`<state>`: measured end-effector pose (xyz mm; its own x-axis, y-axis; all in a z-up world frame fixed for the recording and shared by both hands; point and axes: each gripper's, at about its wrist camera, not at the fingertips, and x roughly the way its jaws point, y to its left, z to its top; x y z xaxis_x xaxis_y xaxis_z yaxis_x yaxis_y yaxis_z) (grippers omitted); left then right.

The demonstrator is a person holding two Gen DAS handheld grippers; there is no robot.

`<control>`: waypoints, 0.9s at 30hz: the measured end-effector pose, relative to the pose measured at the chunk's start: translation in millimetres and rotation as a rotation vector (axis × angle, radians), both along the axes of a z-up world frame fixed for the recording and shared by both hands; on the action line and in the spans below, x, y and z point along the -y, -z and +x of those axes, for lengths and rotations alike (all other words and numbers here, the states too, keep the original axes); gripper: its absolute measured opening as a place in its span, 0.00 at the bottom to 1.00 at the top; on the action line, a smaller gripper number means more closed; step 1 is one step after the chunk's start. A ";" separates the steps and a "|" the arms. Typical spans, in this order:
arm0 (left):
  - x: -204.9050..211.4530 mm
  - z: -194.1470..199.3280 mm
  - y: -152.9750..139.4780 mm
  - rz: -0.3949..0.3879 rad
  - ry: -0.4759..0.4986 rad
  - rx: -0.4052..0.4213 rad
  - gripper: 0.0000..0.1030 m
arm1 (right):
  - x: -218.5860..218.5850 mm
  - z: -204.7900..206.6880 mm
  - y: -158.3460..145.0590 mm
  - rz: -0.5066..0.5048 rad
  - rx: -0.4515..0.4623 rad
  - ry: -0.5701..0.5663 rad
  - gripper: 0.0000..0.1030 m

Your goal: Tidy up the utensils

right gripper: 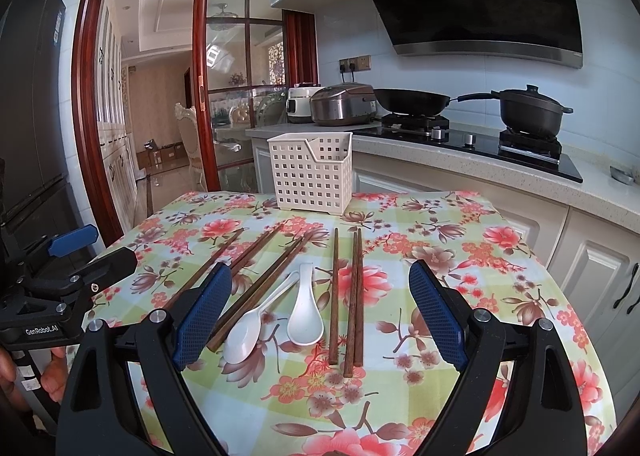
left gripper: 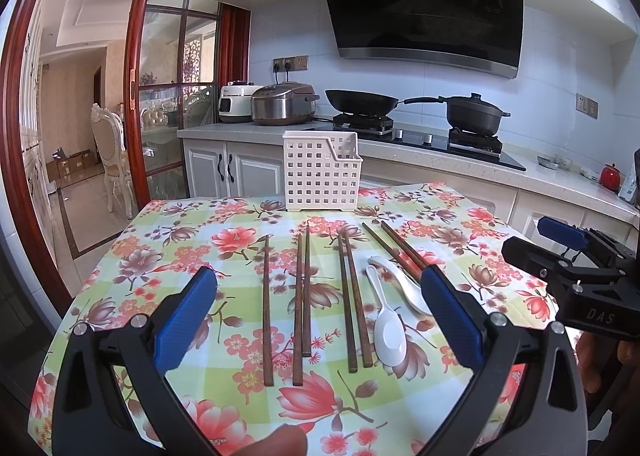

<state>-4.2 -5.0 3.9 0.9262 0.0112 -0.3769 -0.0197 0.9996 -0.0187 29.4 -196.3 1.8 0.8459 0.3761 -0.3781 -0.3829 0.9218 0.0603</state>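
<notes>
The white basket (left gripper: 320, 172) stands upright beyond the chopsticks (left gripper: 352, 300) and spoons (left gripper: 390, 330); both tongs (left gripper: 320, 316) (right gripper: 320, 312) gape wide.

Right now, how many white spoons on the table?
2. One spoon lies mid-table with its bowl toward the grippers; the other spoon lies angled to its left, their handles meeting. None seems hidden.

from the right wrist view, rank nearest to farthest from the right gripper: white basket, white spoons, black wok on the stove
1. white spoons: on the tablecloth between the open fingers of the right gripper.
2. white basket: upright at the table's far edge.
3. black wok: on the stove, beyond the table.
</notes>
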 end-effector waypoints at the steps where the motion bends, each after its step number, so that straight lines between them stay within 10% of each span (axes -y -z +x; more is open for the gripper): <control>1: 0.7 -0.2 -0.3 -0.001 0.000 0.001 0.96 | 0.3 -0.1 -0.3 0.000 0.002 0.000 0.82; 27: -0.5 0.0 -0.9 -0.008 -0.001 0.004 0.96 | -1.1 -2.3 -0.2 -0.003 0.007 -0.003 0.82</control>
